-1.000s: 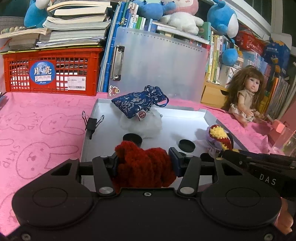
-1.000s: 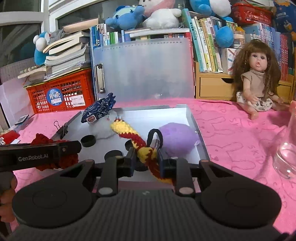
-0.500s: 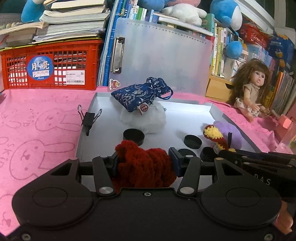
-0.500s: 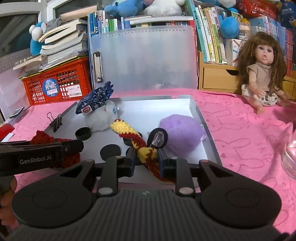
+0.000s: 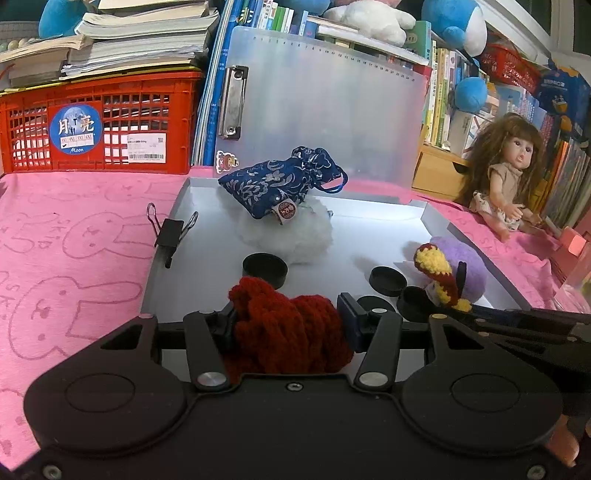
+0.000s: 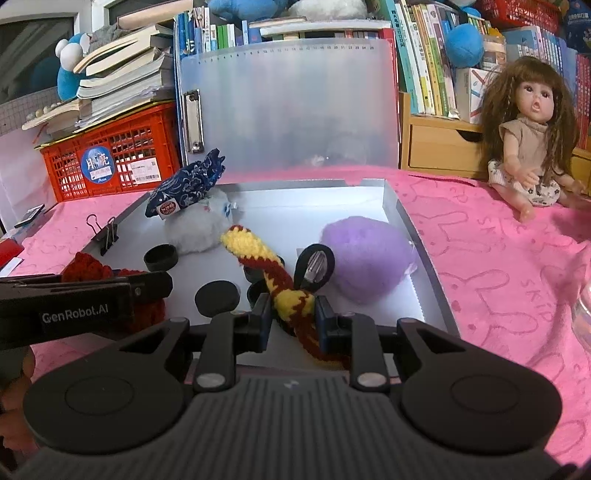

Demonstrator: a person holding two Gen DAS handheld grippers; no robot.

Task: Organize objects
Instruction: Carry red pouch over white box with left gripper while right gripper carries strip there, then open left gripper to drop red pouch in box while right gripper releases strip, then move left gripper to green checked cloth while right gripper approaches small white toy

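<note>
Two grippers loaded: left gripper [image 5: 286, 323] clamps dark-red yarn bundle [image 5: 288, 332], right gripper [image 6: 293, 319] pinches striped crochet strip [image 6: 275, 282], both low over silver tray [image 6: 406, 225] near edge (likely for dropping in alongside pouch, pompoms).

A long-haired doll [image 6: 528, 147] is sitting on the pink rabbit-print cloth [image 6: 498, 251], leaning back against a wooden drawer unit [image 6: 439, 147]. A red plastic crate [image 5: 99, 122] is standing at the back left, bearing a stack of books [image 5: 136, 37]. A frosted clipboard [image 5: 317, 107] is standing upright against a row of books [image 6: 417, 55]. Blue plush toys [image 5: 454, 18] are sitting on top of the shelves.
</note>
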